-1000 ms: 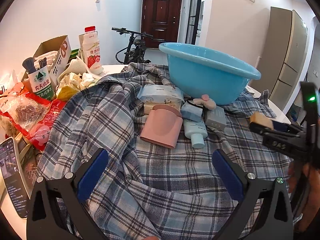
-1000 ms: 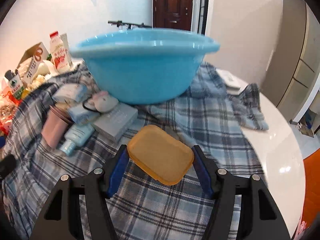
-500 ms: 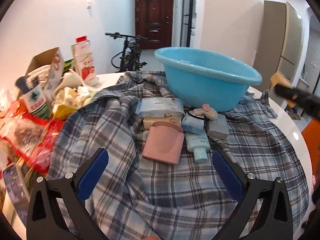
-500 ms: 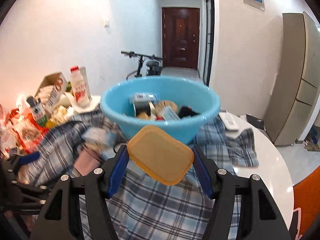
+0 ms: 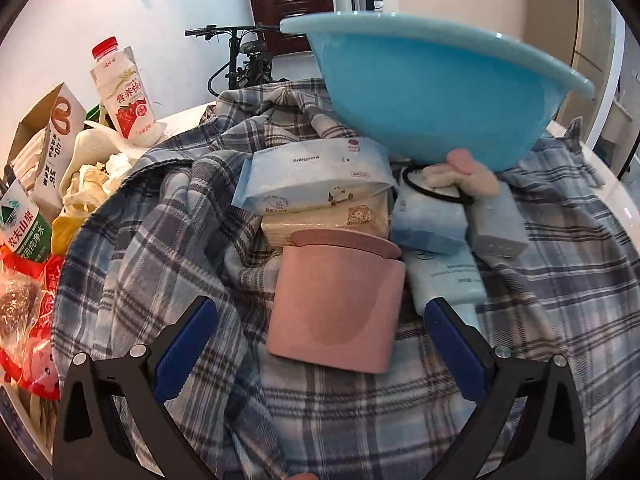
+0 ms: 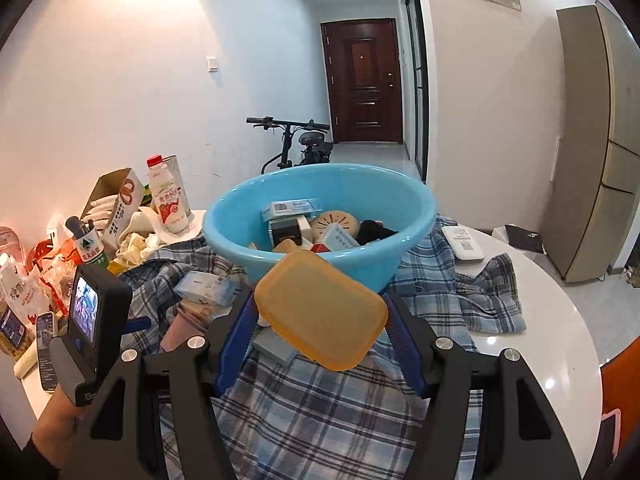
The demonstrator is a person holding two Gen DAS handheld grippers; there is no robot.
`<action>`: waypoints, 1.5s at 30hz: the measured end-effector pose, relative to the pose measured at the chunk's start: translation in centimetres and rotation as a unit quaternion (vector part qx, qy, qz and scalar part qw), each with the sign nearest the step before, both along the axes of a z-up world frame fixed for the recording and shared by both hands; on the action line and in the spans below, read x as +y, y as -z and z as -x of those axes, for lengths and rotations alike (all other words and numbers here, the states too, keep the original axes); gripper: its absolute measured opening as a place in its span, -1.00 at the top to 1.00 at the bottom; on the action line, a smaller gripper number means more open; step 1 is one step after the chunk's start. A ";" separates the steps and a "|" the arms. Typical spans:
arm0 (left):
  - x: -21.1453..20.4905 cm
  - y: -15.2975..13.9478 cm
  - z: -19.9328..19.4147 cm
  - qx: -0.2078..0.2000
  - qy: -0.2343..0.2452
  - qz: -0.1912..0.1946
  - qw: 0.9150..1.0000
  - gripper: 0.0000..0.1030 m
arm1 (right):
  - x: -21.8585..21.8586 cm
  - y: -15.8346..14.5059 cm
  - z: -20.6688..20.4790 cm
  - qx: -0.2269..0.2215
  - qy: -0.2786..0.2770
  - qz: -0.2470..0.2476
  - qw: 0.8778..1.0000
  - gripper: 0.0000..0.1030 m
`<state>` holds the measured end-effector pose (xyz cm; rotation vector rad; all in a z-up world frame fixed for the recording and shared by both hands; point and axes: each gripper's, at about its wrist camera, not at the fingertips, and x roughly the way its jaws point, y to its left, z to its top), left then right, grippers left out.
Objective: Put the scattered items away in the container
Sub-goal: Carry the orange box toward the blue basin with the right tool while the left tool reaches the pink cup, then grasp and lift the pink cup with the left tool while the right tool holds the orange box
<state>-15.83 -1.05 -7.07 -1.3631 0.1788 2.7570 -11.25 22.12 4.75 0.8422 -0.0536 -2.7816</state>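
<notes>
Now the carrying step is in hand: an orange bar (image 6: 321,309) is clamped flat between the jaws of the right gripper (image 6: 320,322), raised clear of the plaid cloth (image 6: 320,412), with the blue basin (image 6: 320,216) just ahead of the tips. By judgement, the next move calls for the bar to be brought forward over the near rim, which must be cleared, and the jaws parted so it drops among the boxes already inside.

Meanwhile the left gripper (image 5: 320,340) is held with jaws wide and nothing gripped; a pink cup (image 5: 338,300) lies on its side between and just ahead of them. Beyond the cup lie a wipes pack (image 5: 312,176), a blue packet (image 5: 430,220), a grey box (image 5: 496,220) and a tube (image 5: 448,276), crowded against the basin's foot. These 4 touch or overlap, so the cup is likely best taken first. To the left of the jaws, a milk bottle (image 5: 124,92) and snack bags (image 5: 28,292) are piled well aside.
</notes>
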 end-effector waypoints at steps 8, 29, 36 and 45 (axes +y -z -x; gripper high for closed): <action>-1.1 0.5 0.4 0.012 0.014 -0.046 0.999 -0.97 | 0.7 0.6 0.3 -0.007 0.002 0.007 1.000 -0.28; -0.2 -4.3 -2.7 0.089 0.027 -0.017 0.996 0.62 | 0.6 0.4 -0.5 -0.004 0.013 -0.002 1.000 -0.28; -1.3 -4.0 -2.1 0.079 0.018 -0.026 0.996 0.46 | 0.3 0.1 -0.8 -0.006 0.013 -0.005 1.000 -0.28; -1.1 -2.0 -3.0 0.034 0.039 -0.029 0.998 -0.98 | 0.5 0.5 -0.9 -0.015 0.017 -0.005 1.000 -0.28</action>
